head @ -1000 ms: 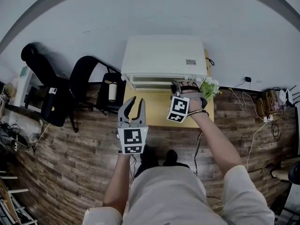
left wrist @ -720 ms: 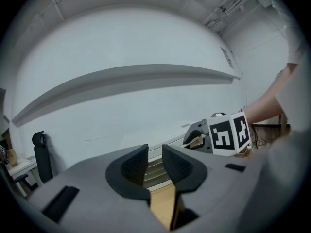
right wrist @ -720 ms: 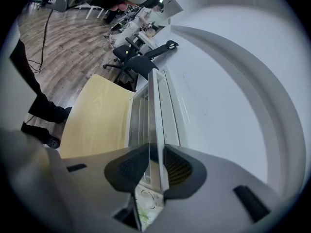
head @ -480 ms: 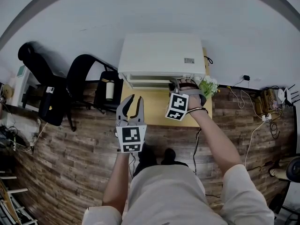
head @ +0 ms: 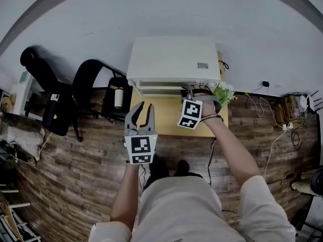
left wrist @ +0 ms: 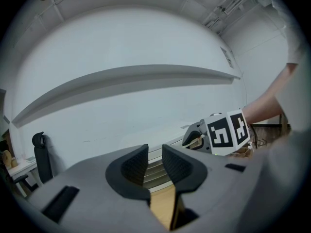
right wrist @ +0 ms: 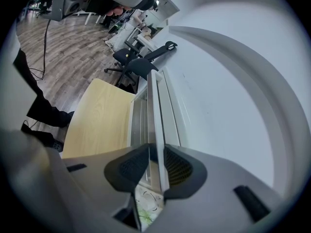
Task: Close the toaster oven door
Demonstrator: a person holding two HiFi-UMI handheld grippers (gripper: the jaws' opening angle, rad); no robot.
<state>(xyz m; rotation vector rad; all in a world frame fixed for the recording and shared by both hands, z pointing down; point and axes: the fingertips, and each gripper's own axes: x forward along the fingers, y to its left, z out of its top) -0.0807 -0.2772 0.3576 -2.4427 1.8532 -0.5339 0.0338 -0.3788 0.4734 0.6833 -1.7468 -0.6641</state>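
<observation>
The white toaster oven [head: 174,59] stands at the back of the small wooden counter [head: 161,115], against the wall. The right hand-held gripper [right wrist: 155,166] has its jaws partly closed on the thin white bar of the door handle [right wrist: 154,115], toward its right end. The left hand-held gripper [head: 144,107] hovers over the counter, jaws apart and empty. The door is probably light and stiff and turns on a hinge. The smooth bar may slip, so a grip nearer its middle would push more evenly.

Plain white wall [head: 161,9], dark wood-plank floor [head: 65,180]; two black office chairs [head: 87,82] left of a pale wooden bench [head: 161,119].
</observation>
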